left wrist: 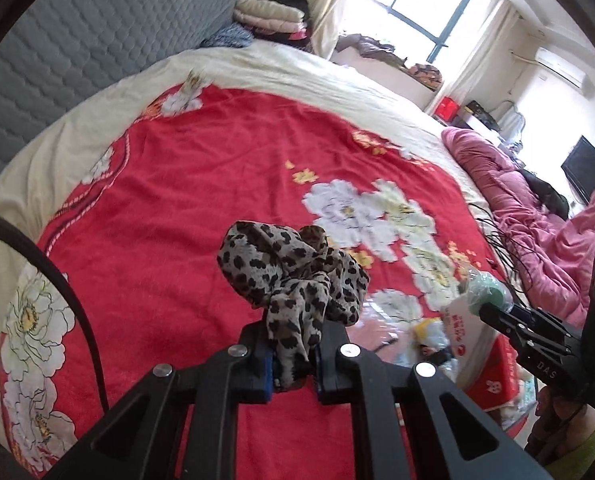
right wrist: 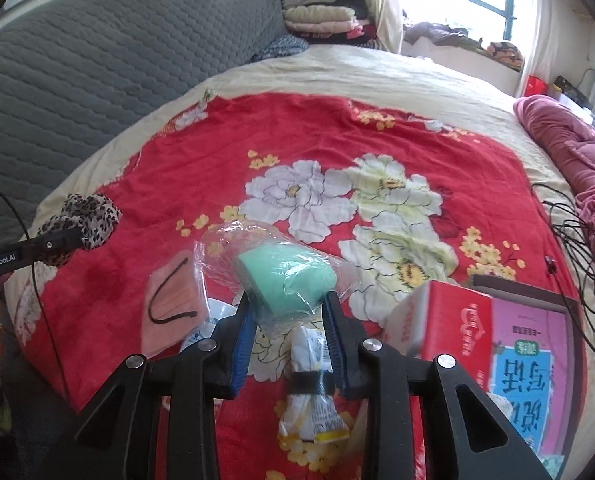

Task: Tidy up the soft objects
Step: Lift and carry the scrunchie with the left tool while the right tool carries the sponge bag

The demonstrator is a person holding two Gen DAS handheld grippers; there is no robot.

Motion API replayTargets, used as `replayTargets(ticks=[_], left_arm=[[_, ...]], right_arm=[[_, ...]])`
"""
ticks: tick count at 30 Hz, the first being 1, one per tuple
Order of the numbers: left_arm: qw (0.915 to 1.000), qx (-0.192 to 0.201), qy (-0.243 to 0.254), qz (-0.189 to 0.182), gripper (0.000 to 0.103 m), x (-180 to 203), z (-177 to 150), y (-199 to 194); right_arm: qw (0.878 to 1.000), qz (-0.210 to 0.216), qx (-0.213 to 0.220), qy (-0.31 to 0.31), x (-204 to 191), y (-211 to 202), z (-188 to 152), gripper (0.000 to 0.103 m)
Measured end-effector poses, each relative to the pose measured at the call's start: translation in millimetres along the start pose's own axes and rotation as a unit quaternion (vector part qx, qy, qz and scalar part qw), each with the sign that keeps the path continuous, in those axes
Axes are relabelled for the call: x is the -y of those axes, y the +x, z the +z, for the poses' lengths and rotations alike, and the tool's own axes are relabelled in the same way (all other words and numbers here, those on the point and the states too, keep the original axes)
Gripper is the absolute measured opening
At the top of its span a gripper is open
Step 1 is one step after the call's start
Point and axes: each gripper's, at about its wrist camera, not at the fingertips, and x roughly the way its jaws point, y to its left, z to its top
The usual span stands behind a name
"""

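My left gripper (left wrist: 294, 354) is shut on a leopard-print cloth (left wrist: 293, 276), which bunches up above the fingers over the red flowered blanket (left wrist: 177, 208). The right wrist view shows the same cloth (right wrist: 89, 218) at the left, held in that gripper. My right gripper (right wrist: 289, 320) is shut on a green sponge in a clear plastic wrap (right wrist: 287, 280), lifted above the bed. In the left wrist view the wrapped sponge (left wrist: 489, 292) sits at the tip of the right gripper on the right.
On the blanket near the front lie a pink face mask (right wrist: 173, 308), a white packet with a black band (right wrist: 311, 400) and a red and white box (right wrist: 437, 320) beside a picture book (right wrist: 525, 368). Black cables (right wrist: 577, 240) trail by a pink quilt (right wrist: 577, 160). A grey headboard (right wrist: 97, 60) stands behind.
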Motion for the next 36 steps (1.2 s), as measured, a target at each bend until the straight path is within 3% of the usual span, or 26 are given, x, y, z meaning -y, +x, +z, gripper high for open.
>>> replayTargets(ticks=[11, 20, 27, 36], left_arm=[[0.9962, 0.025, 0.075, -0.038, 0.014, 87.5, -6.0, -46.4], [0.9894, 0.02, 0.122, -0.076, 0.014, 163.0, -29.4, -57.2], [0.9801, -0.002, 0.169, -0.104, 0.014, 225.5, -56.2, -45.5], [0.9618, -0.039, 0.233, -0.138, 0.014, 306.0, -99.6, -20.1]], right_arm=[[0.998, -0.023, 0.046, 0.032, 29.9, -78.1, -18.1, 0.034], [0.991, -0.072, 0.071, 0.083, 86.3, -141.8, -58.9, 0.033], [0.984, -0.105, 0.075, 0.123, 131.0, -172.5, -90.8, 0.034], [0.978, -0.123, 0.077, 0.151, 167.8, -190.2, -121.4, 0.034]])
